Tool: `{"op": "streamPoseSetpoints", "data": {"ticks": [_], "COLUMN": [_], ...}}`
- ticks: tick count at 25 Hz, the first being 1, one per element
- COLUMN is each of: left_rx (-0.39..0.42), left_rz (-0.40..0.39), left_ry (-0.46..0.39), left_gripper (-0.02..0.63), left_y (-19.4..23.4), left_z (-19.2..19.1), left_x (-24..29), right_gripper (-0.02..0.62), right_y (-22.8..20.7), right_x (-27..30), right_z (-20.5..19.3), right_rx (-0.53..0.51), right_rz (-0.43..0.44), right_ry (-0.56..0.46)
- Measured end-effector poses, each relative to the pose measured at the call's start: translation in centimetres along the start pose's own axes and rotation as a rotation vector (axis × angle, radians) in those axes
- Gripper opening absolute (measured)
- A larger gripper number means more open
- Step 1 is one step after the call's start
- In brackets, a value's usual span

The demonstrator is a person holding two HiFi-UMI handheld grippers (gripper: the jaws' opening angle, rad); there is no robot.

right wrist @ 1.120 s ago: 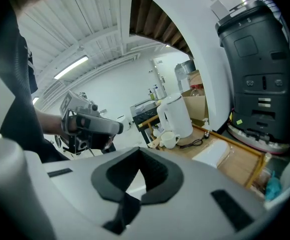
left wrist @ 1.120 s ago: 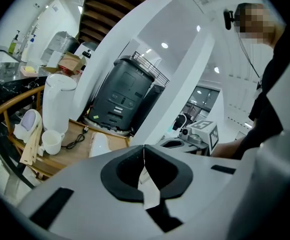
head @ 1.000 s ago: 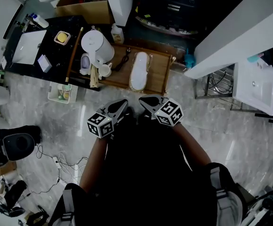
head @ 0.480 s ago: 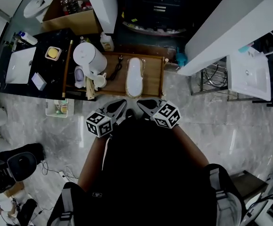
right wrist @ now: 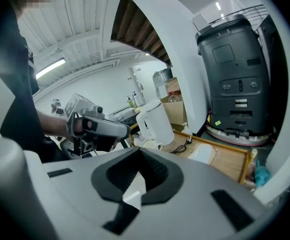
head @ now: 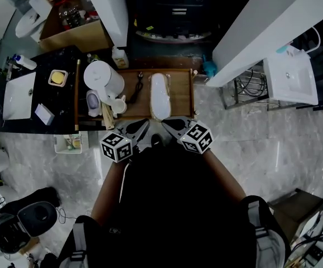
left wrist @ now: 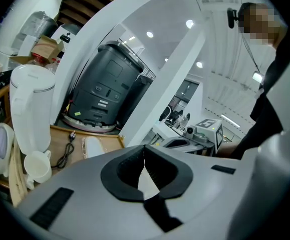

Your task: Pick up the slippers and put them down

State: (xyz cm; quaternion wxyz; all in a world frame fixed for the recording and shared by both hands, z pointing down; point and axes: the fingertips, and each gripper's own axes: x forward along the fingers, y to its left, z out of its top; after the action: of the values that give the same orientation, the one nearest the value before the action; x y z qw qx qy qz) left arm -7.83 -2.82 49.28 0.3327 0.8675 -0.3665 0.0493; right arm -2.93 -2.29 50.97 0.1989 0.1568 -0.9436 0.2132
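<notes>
With jaws closed and empty, left gripper [head: 145,122] and right gripper [head: 166,120] angle toward slipper [head: 158,94].

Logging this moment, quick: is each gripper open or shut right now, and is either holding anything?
Left gripper: shut, nothing between the jaws.
Right gripper: shut, nothing between the jaws.

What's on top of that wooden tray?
On the wooden tray: a white slipper, a black power cord, a white kettle and a cup. Anything beneath the slipper is covered.

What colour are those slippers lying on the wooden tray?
The slippers are white, seen best in the head view.
</notes>
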Motion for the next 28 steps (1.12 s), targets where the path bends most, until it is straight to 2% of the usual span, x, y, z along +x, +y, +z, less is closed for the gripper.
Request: {"op": "streamPoseSetpoints", "data": {"ticks": [11, 19, 28], "left_rx": [-0.005, -0.044, -0.076], "left_rz": [-0.057, -0.05, -0.049], "left_ry": [0.062, 0.08, 0.118], "left_gripper": [0.012, 0.012, 0.012], "left_y": [1.0, 1.9, 2.6], "left_z": [-0.3, -1.3, -2.1], "left_x": [0.4, 2.3, 3.7], "right_gripper": [0.007, 0.006, 0.008], "right_y": [-0.5, -1.5, -2.9], "right_x": [0.8, 1.2, 2.2], "right_z": [-0.4, -2.3, -2.7], "right_rx": [0.056, 0.071, 0.085], "right_rz": [-0.052, -0.013, 0.027], "right_ry": [-0.003, 0.061, 0.089]}}
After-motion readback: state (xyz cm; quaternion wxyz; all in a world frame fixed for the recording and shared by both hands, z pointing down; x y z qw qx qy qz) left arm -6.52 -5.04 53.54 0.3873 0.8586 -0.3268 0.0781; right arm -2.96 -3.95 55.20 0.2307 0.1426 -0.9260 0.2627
